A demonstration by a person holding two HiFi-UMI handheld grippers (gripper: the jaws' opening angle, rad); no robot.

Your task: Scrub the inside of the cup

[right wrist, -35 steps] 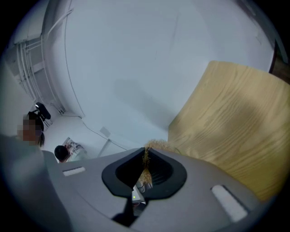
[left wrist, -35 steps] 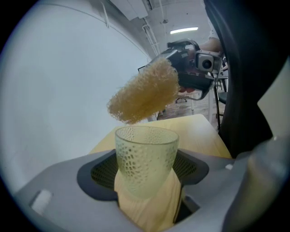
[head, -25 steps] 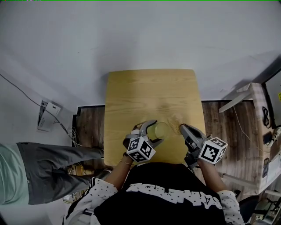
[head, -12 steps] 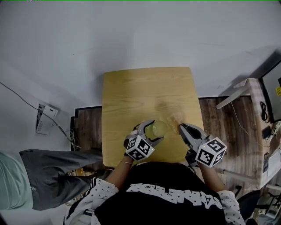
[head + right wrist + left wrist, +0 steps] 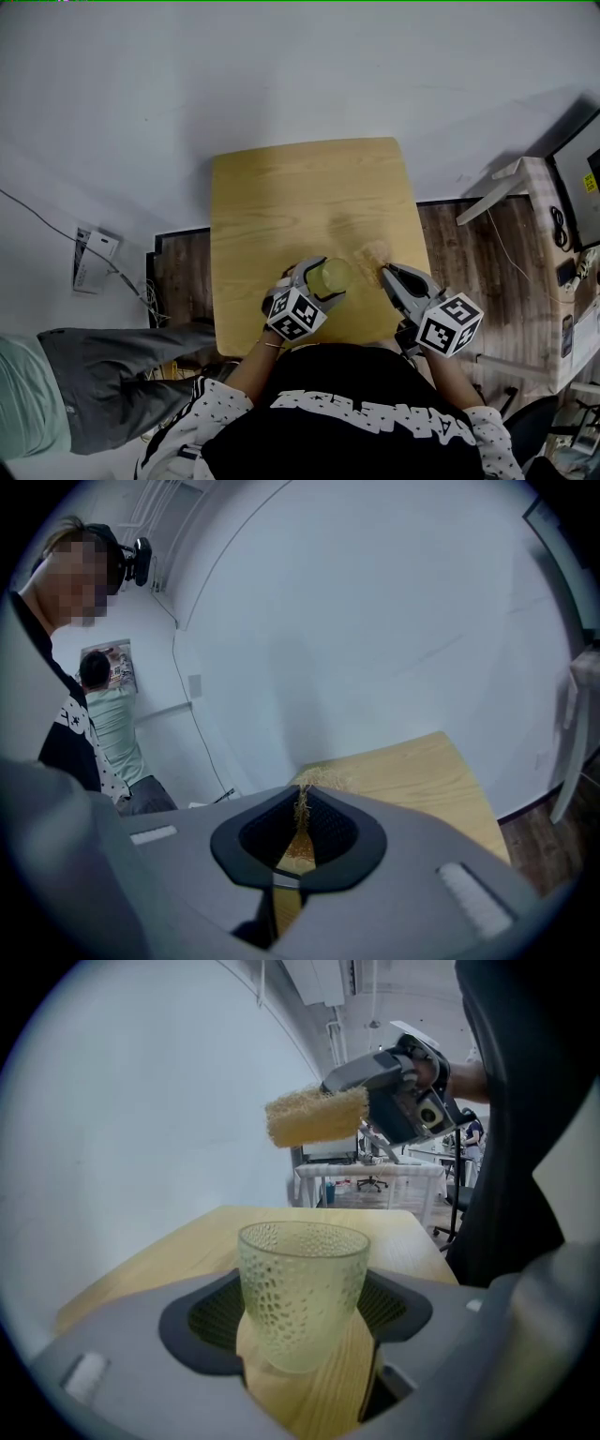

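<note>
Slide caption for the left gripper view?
Upright dimpled cup held in the left gripper; right gripper holds a scrub sponge raised beside it, not yet inside.

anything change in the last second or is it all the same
Almost nothing. The left gripper stays shut on the cup, and the right gripper stays shut on the scrubbing pad, held in the air beside the cup, not yet inside it. Nothing was taken hold of or let go. The table only slides slightly left in the head view, probably because the camera turned.
</note>
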